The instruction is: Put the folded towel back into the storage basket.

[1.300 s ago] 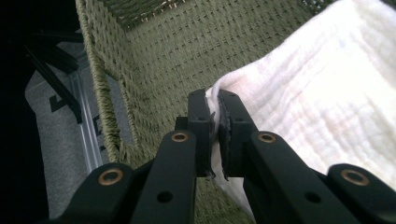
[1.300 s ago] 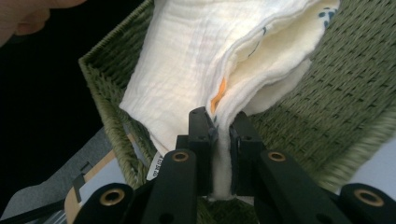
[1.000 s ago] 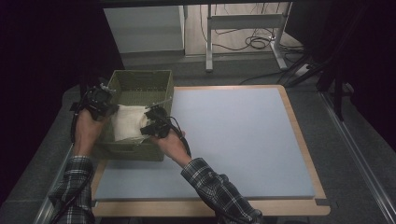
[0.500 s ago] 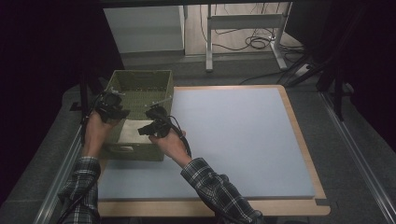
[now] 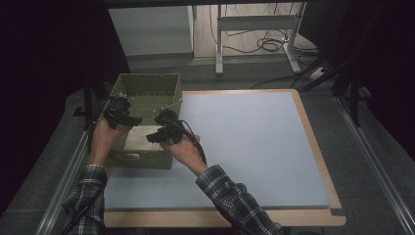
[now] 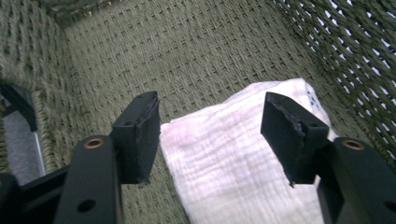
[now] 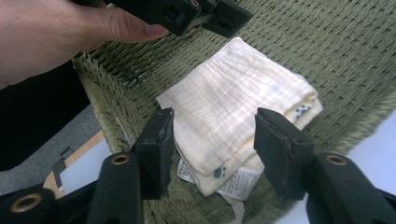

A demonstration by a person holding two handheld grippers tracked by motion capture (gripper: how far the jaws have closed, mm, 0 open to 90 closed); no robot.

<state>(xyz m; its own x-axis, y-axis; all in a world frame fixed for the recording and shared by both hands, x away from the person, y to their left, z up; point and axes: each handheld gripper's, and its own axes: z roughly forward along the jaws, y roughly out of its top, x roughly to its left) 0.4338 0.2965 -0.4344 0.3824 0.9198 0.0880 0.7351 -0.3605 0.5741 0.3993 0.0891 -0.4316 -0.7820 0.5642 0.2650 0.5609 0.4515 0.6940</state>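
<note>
A green woven basket (image 5: 147,77) stands at the table's left edge. A folded cream cloth (image 5: 139,139) with a small label lies on its floor. My left gripper (image 5: 130,120) hovers over the basket's left side; its jaws have just been opening and stand apart above the cloth (image 6: 233,163), not touching it. My right gripper (image 5: 157,135) comes in from the basket's right side. Its jaws have also just been opening and frame the cloth (image 7: 233,102) without pressing on it. In the right gripper view the left gripper (image 7: 205,14) and its hand (image 7: 56,32) show beyond the cloth.
The basket sits on a pale blue mat (image 5: 254,142) with a wooden border (image 5: 315,147). Its woven walls (image 6: 336,51) rise close around both grippers. Table legs and cables (image 5: 264,41) lie beyond the far edge. A metal rail (image 5: 63,186) runs along the left.
The cloth, held up between both grippers before, now lies on the basket floor. Both grippers have opened and let it go. The left hand shifted right and slightly down.
</note>
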